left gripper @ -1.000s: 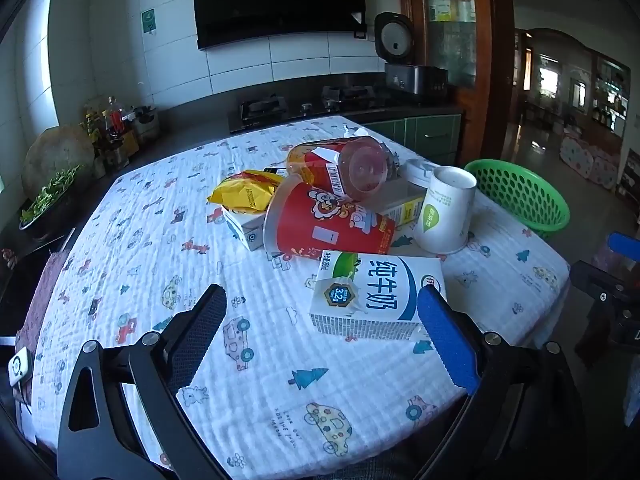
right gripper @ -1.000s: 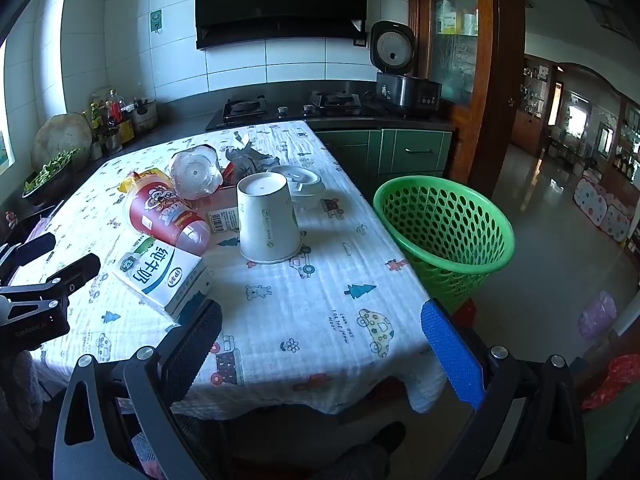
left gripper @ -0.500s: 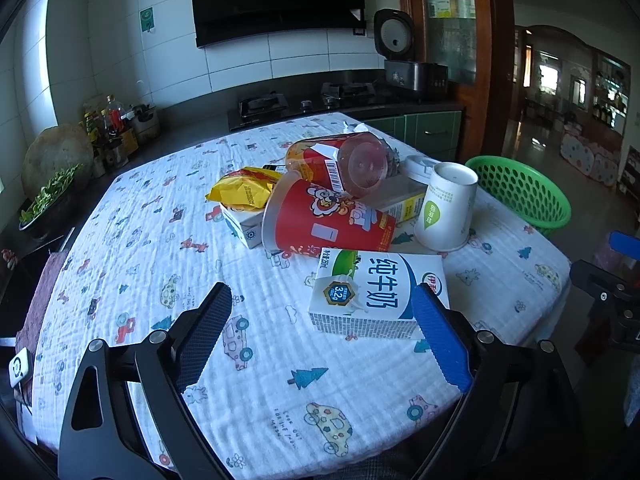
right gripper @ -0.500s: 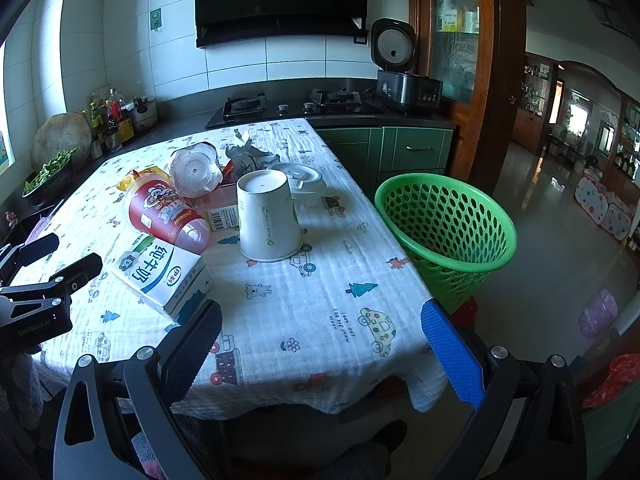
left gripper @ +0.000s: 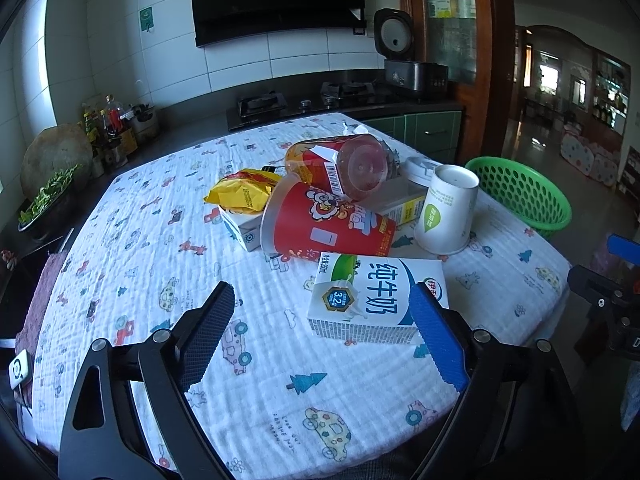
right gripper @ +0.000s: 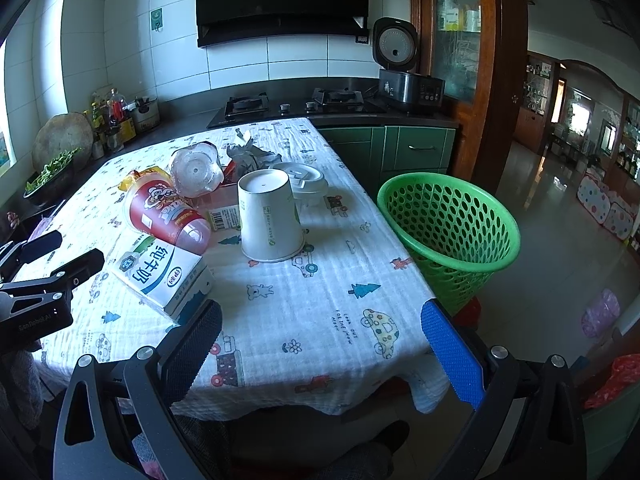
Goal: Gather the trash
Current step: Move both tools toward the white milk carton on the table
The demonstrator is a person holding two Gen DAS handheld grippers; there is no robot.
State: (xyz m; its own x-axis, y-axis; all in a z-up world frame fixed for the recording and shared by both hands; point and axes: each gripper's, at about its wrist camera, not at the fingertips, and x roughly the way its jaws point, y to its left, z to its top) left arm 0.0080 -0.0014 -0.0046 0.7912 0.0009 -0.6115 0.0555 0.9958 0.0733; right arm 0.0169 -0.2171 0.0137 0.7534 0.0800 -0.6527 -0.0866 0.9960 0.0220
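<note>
Here, white-and-blue milk carton [left gripper: 378, 300] lies flat.

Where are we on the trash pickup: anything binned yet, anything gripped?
Nothing binned: the green basket looks empty. Nothing gripped: both tongs are open; the left ones have just narrowed in front of the milk carton. Left on the table: carton, white cup, red cup, bottle, yellow wrapper.

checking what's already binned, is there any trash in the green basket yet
No, the green basket looks empty inside in the right wrist view, and the milk carton and white paper cup lie on the table.
</note>
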